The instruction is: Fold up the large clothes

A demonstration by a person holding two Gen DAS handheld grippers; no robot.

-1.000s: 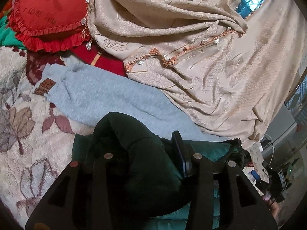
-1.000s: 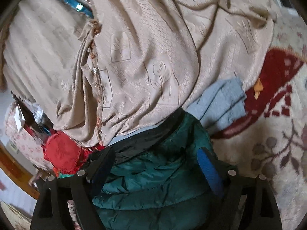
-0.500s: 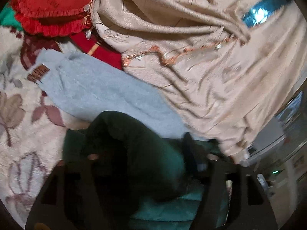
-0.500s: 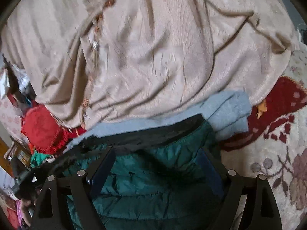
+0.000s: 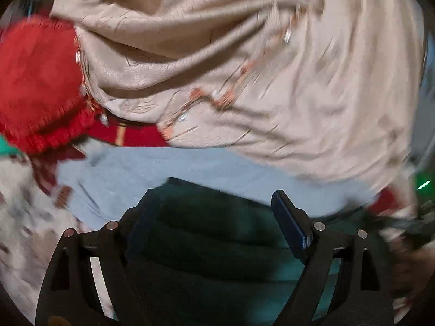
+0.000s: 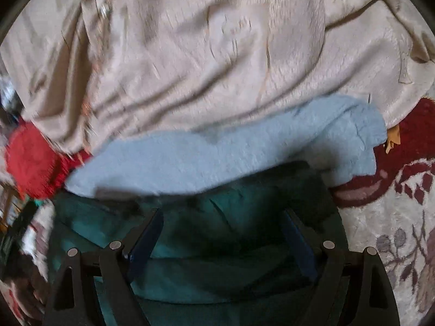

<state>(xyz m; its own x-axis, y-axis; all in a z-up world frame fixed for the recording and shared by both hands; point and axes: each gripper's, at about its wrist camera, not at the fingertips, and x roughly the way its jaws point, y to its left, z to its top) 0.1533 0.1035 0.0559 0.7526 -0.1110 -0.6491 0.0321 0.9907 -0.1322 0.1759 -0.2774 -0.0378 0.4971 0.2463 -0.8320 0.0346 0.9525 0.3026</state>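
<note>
A dark green quilted jacket point(image 5: 217, 244) lies on the bed below both grippers. My left gripper point(image 5: 214, 194) hovers over the jacket's far edge. Its jaws are opening, and the jacket sits low between the fingers without either pad pressing on it. In the right wrist view the same jacket point(image 6: 231, 244) fills the bottom. My right gripper point(image 6: 223, 212) stands open above it, its blue pads point(image 6: 146, 233) clear of the cloth. A light blue fleece garment point(image 5: 163, 168) point(image 6: 217, 157) lies just beyond the jacket, partly under it.
A big beige embroidered cloth point(image 5: 244, 68) point(image 6: 204, 54) is heaped across the back. A red frilled cushion point(image 5: 35, 81) point(image 6: 30, 160) sits at the left. The cream and maroon floral blanket point(image 6: 394, 231) covers the bed to the right. Both views are motion-blurred.
The left jaws spread apart and let go of the bunched jacket fold, which now lies flatter. The right gripper sank closer to the jacket, staying open; more blue fleece shows.
</note>
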